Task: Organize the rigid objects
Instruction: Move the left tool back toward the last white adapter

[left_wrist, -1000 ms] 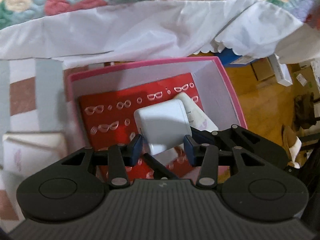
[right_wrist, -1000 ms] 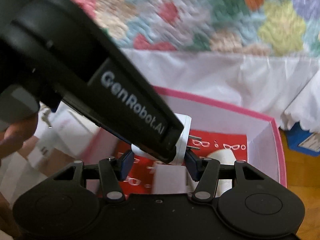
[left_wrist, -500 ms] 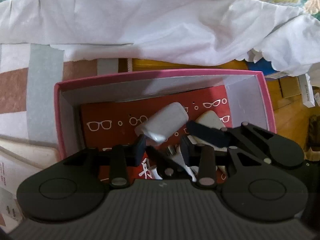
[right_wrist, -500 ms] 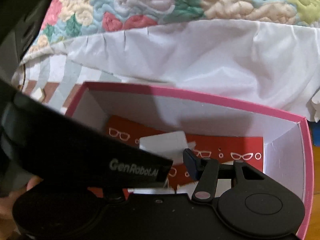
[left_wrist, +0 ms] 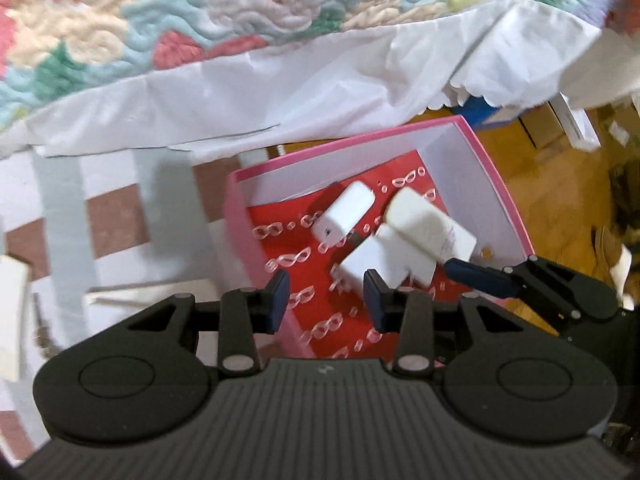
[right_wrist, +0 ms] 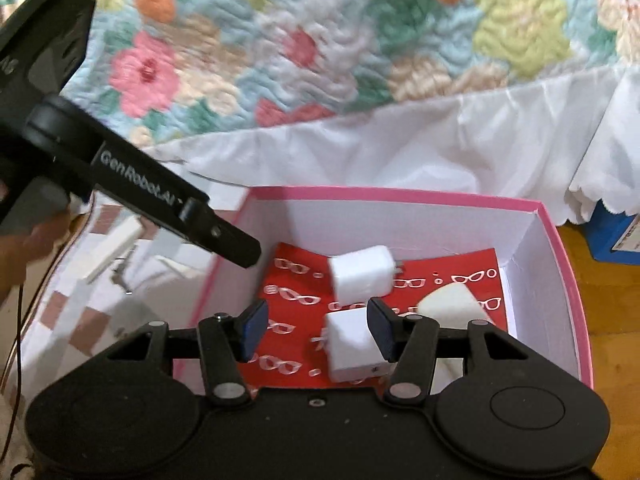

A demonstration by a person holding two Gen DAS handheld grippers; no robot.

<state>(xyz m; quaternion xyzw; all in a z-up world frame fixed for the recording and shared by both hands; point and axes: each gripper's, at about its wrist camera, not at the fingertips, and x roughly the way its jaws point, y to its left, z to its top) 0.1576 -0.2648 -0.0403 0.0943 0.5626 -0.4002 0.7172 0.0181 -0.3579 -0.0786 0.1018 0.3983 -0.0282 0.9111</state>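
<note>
A pink box [left_wrist: 494,184] with a red glasses-print lining holds three white things. Two are chargers, one [left_wrist: 346,214] tilted near the back, the other [left_wrist: 380,260] nearer me, and a rounded white case [left_wrist: 428,226] leans on the nearer one. My left gripper [left_wrist: 326,300] hovers over the box's left front, its jaws opening with nothing between them. My right gripper [right_wrist: 318,330] is open above the box [right_wrist: 560,248]. The nearer charger [right_wrist: 354,344] lies below it, close to the right pad, ungripped. The far charger [right_wrist: 362,276] looks blurred. The left gripper's finger [right_wrist: 236,248] reaches in from the upper left.
A flowered quilt [left_wrist: 240,12] and white sheet [left_wrist: 280,96] hang behind the box. The box sits on a brown-and-white checked cloth [left_wrist: 116,220] with white cartons [left_wrist: 12,312] at the left. Wooden floor [left_wrist: 560,200] and a blue box [right_wrist: 616,236] lie to the right.
The white charger that was between my left fingers now lies loose in the box. The left gripper has pulled back to the left and up, clearing the right wrist view.
</note>
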